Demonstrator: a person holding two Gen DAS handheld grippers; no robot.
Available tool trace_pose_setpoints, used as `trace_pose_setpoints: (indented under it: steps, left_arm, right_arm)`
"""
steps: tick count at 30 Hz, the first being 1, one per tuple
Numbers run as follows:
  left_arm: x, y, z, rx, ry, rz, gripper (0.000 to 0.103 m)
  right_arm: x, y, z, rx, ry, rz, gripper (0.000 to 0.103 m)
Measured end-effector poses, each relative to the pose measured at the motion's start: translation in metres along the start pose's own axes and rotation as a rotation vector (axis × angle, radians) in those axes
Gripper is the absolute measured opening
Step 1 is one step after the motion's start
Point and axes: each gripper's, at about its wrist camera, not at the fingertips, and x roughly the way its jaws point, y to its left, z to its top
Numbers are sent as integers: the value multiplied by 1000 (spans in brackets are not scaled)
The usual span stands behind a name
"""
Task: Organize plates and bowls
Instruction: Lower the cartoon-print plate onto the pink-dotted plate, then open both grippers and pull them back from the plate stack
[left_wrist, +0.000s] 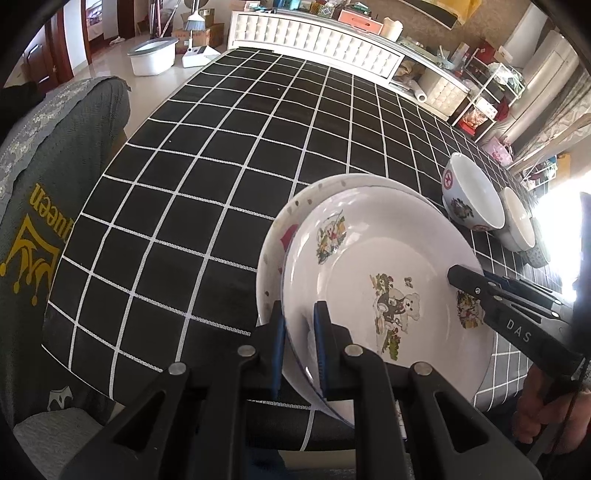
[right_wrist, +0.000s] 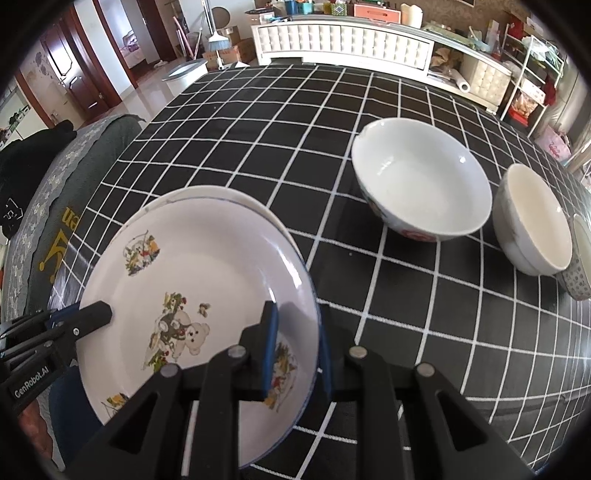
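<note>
A white plate with a bear picture (left_wrist: 384, 266) (right_wrist: 199, 266) is held over a second white plate (left_wrist: 291, 214) (right_wrist: 258, 205) that lies on the checked tablecloth. My left gripper (left_wrist: 300, 314) is shut on the bear plate's left rim; it also shows in the right wrist view (right_wrist: 96, 314). My right gripper (right_wrist: 295, 325) is shut on the plate's right rim; it also shows in the left wrist view (left_wrist: 458, 278). A large bowl (right_wrist: 421, 181) (left_wrist: 471, 192), a smaller white bowl (right_wrist: 532, 218) (left_wrist: 517, 221) and a patterned bowl (right_wrist: 580, 266) stand to the right.
The black tablecloth with white grid lines (left_wrist: 229, 177) (right_wrist: 280, 122) covers the table. A grey covered chair (left_wrist: 48, 184) stands at the left. A white cabinet (right_wrist: 343, 40) and shelves (right_wrist: 528, 77) are beyond the far edge.
</note>
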Motion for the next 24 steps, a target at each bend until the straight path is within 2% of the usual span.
trace_pose_setpoints:
  steps: [5,10,12,14,15,18,20,24]
  left_arm:
    - [0,2,2,-20,4,-11,13]
    - [-2,-3,0,1,-4,9,17]
    - [-4,-7,-1,12,-13,21,21]
    - [-7,-9,-2,17,-18,35,23]
    - [-8,-9,-2,18,-21,41,24]
    - [-12,-10,-3,22,-37,66,29]
    - [-18,-12,-4,35,-66,103,40]
    - [-28,-15,-6,50,-92,88,40]
  right_arm:
    - [3,-1,2,3,6,12,25]
    - [-4,13,-3,-94,-40,-86,25]
    - [-7,12,-4,-90,-51,-92,27]
    - [-8,8,-4,-74,-51,-90,45]
    - [-9,5,-5,-62,-48,-81,50]
    - [-11,1,-7,-46,-47,-69,52]
    - [-13,0,-9,-40,-50,-58,57]
    - [-20,3,-12,-37,-67,-43,65]
